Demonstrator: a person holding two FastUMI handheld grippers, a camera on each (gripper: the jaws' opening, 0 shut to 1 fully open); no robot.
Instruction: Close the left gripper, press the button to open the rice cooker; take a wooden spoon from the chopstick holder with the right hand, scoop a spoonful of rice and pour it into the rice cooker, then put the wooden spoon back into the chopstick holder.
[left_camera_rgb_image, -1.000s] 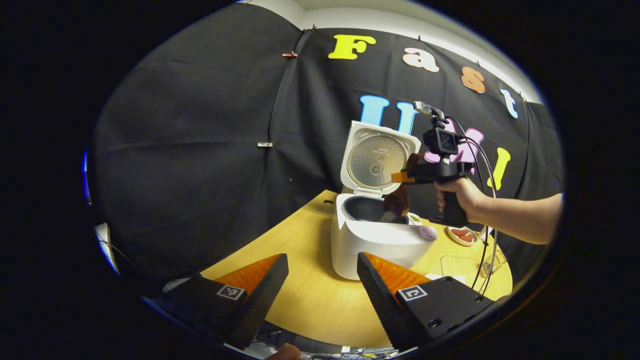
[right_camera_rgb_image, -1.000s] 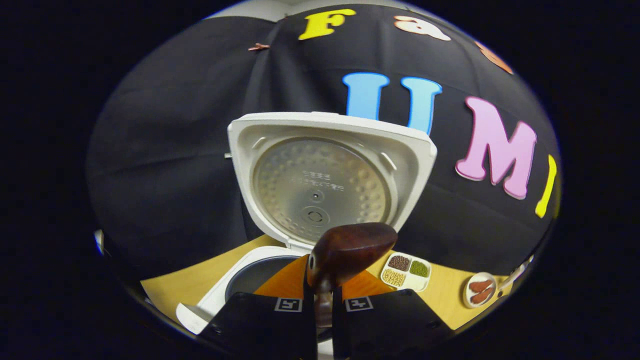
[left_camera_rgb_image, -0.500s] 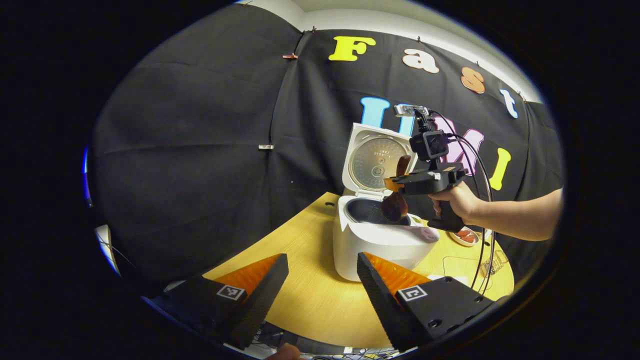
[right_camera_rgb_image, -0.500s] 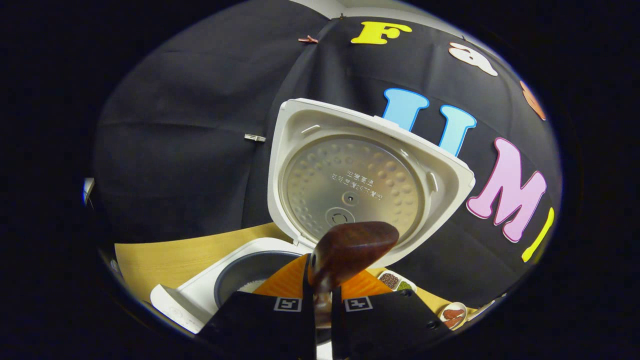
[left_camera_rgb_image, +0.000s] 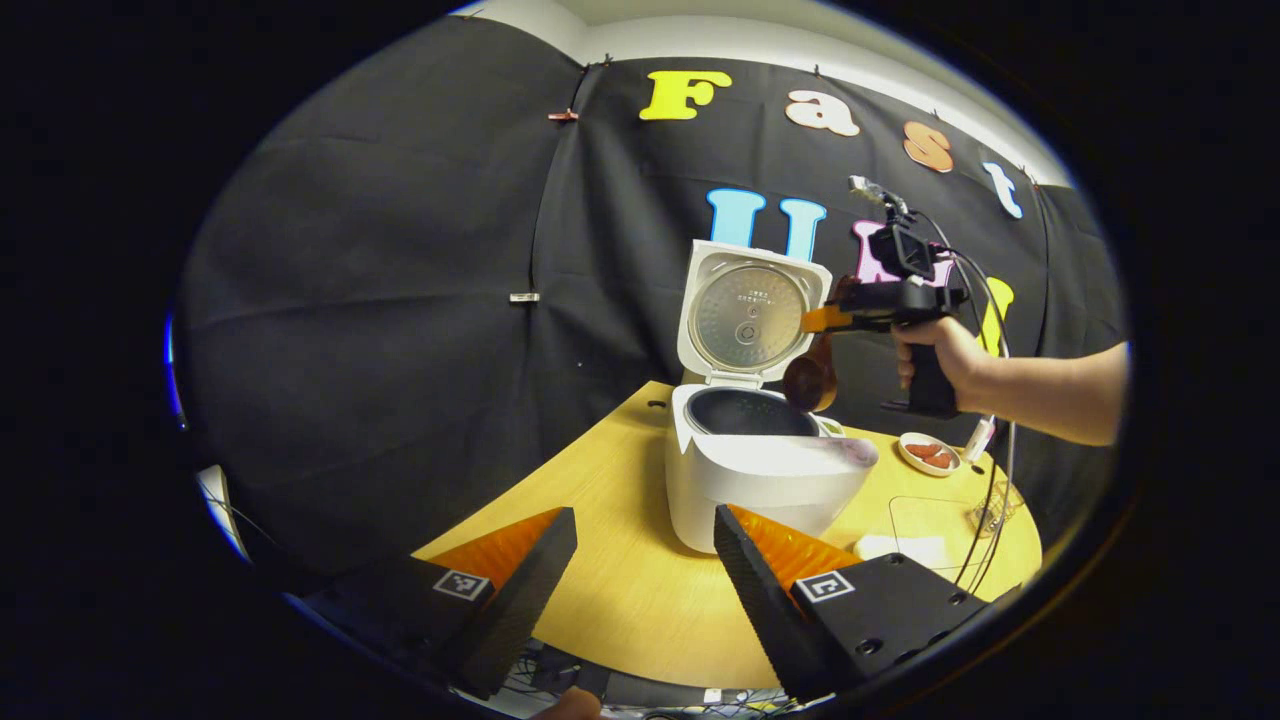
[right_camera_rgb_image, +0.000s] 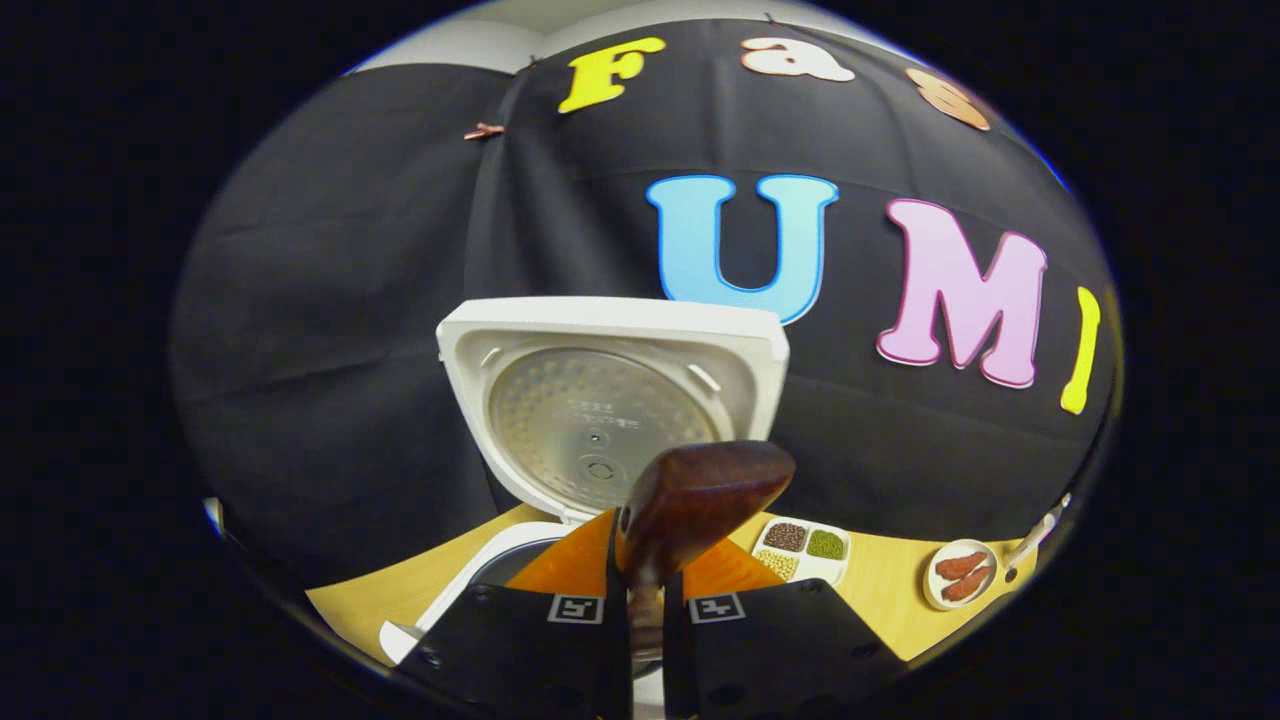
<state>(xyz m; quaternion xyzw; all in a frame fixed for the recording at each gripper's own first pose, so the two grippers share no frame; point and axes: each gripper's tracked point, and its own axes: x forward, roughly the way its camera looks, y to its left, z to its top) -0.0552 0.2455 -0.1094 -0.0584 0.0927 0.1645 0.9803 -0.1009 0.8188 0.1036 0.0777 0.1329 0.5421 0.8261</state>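
Note:
The white rice cooker (left_camera_rgb_image: 760, 485) stands on the table with its lid (left_camera_rgb_image: 750, 315) raised upright and its dark pot (left_camera_rgb_image: 748, 412) exposed. My left gripper (left_camera_rgb_image: 645, 520) is open, low in front of the cooker and apart from it. A hand (left_camera_rgb_image: 940, 360) holds my right gripper (left_camera_rgb_image: 828, 320) above the cooker's right rim. That gripper (right_camera_rgb_image: 645, 565) is shut on the handle of the dark wooden spoon (right_camera_rgb_image: 700, 490). In the left gripper view the spoon's bowl (left_camera_rgb_image: 810, 382) hangs just above the pot's right edge. I cannot tell whether it holds any rice.
The round wooden table (left_camera_rgb_image: 620, 590) has bare room left of the cooker. Right of the cooker lie a small plate with red pieces (left_camera_rgb_image: 928, 453), a divided dish of beans (right_camera_rgb_image: 805, 548) and a wire holder (left_camera_rgb_image: 990, 505). Cables hang from the right gripper.
The right gripper has lifted the spoon out of the pot and drawn back to the right. The left gripper has stayed open and nearly still.

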